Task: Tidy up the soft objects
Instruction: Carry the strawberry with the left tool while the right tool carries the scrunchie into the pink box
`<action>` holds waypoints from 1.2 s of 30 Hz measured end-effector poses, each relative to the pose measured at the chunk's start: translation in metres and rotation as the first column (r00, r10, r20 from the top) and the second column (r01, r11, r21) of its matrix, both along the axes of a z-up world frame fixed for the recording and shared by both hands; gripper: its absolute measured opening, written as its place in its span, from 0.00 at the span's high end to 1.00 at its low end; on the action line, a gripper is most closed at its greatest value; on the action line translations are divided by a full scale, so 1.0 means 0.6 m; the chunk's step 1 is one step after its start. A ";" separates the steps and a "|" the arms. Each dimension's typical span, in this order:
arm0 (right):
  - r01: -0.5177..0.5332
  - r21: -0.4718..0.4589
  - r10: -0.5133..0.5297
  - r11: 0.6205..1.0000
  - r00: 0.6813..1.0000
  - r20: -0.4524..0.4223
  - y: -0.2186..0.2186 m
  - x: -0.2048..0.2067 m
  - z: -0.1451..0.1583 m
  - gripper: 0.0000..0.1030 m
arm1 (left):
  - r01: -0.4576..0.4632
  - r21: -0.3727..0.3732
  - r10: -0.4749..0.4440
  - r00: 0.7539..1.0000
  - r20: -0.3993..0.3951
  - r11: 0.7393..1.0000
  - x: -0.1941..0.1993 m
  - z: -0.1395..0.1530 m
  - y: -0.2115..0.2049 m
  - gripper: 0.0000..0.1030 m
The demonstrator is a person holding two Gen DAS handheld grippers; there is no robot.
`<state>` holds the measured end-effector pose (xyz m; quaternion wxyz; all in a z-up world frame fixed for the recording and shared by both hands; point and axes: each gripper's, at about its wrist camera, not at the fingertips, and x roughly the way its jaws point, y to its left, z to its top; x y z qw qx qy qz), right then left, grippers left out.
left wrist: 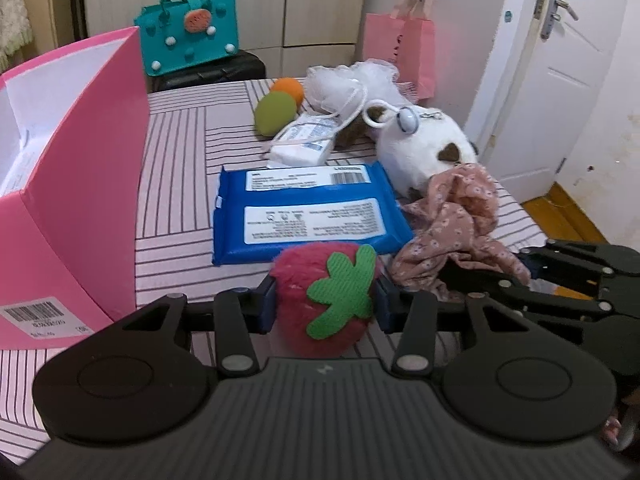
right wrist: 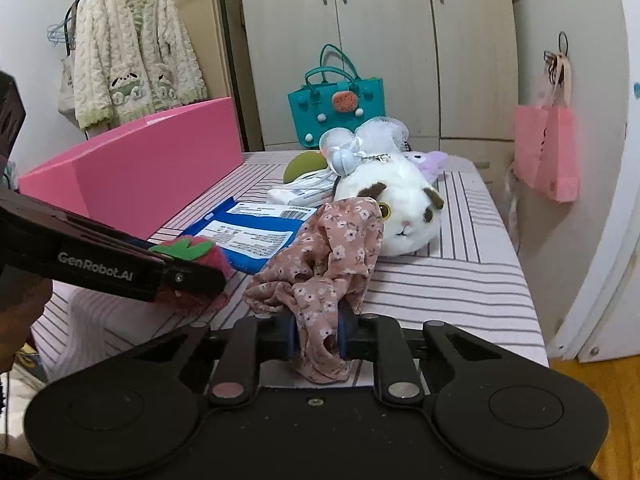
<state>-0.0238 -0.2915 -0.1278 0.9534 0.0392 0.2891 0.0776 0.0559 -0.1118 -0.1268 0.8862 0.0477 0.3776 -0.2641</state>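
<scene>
From my left camera, my left gripper point(left wrist: 325, 294) is clamped on the light, squashy plush strawberry point(left wrist: 326, 300) beside the pink box point(left wrist: 80, 200); from my right, my right gripper point(right wrist: 317, 334) pinches the limp floral cloth point(right wrist: 324, 256) on the bed

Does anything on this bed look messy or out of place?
Mostly a jumble at the far end: sponges, mesh puff, tissue packs and cat plush piled together, none yet in the pink box. Nothing looks damaged.
</scene>
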 end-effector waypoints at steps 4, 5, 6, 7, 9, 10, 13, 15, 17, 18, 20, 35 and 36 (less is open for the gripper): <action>-0.010 0.047 0.010 0.999 1.000 -0.009 -0.003 -0.008 0.011 0.79 | 0.032 0.026 -0.032 0.999 0.011 0.999 -0.013 0.010 0.000 0.56; -0.013 0.055 0.014 0.998 1.000 -0.010 -0.003 -0.010 0.014 0.79 | 0.038 0.035 -0.039 0.999 0.009 0.999 -0.015 0.012 0.000 0.56; -0.016 0.062 0.016 0.998 1.000 -0.011 -0.003 -0.011 0.018 0.79 | 0.046 0.040 -0.046 0.999 0.001 0.998 -0.016 0.013 0.001 0.56; -0.019 0.069 0.020 0.997 1.000 -0.014 -0.004 -0.012 0.022 0.79 | 0.054 0.043 -0.054 0.998 -0.012 0.998 -0.016 0.014 0.003 0.56; -0.029 0.087 0.031 0.996 0.999 -0.028 -0.005 -0.014 0.029 0.79 | 0.068 0.050 -0.066 0.997 -0.040 0.996 -0.015 0.015 0.007 0.56; -0.033 0.097 0.037 0.995 0.999 -0.034 -0.006 -0.014 0.031 0.79 | 0.073 0.057 -0.071 0.996 -0.047 0.996 -0.016 0.016 0.010 0.56; -0.051 0.110 0.056 0.993 0.997 -0.046 -0.002 -0.015 0.040 0.79 | 0.086 0.078 -0.082 0.995 -0.050 0.993 -0.019 0.021 0.017 0.56; -0.058 0.119 0.064 0.991 0.997 -0.051 0.001 -0.016 0.048 0.79 | 0.090 0.082 -0.085 0.995 -0.059 0.993 -0.018 0.026 0.024 0.56; -0.061 0.135 0.071 0.989 0.995 -0.067 0.001 -0.013 0.053 0.79 | 0.092 0.081 -0.086 0.994 -0.071 0.992 -0.015 0.032 0.032 0.56; -0.065 0.138 0.076 0.988 0.994 -0.073 0.002 -0.011 0.056 0.79 | 0.093 0.081 -0.087 0.993 -0.075 0.992 -0.014 0.035 0.036 0.56; -0.080 0.137 0.093 0.987 0.992 -0.086 0.006 -0.009 0.062 0.79 | 0.098 0.084 -0.090 0.992 -0.085 0.992 -0.012 0.042 0.043 0.56; -0.240 0.188 0.277 0.952 0.939 -0.205 0.066 0.010 0.115 0.79 | 0.154 0.126 -0.130 0.975 -0.177 0.980 -0.002 0.097 0.093 0.56; -0.253 0.193 0.292 0.948 0.933 -0.210 0.072 0.013 0.119 0.79 | 0.155 0.127 -0.131 0.975 -0.181 0.980 -0.002 0.101 0.098 0.56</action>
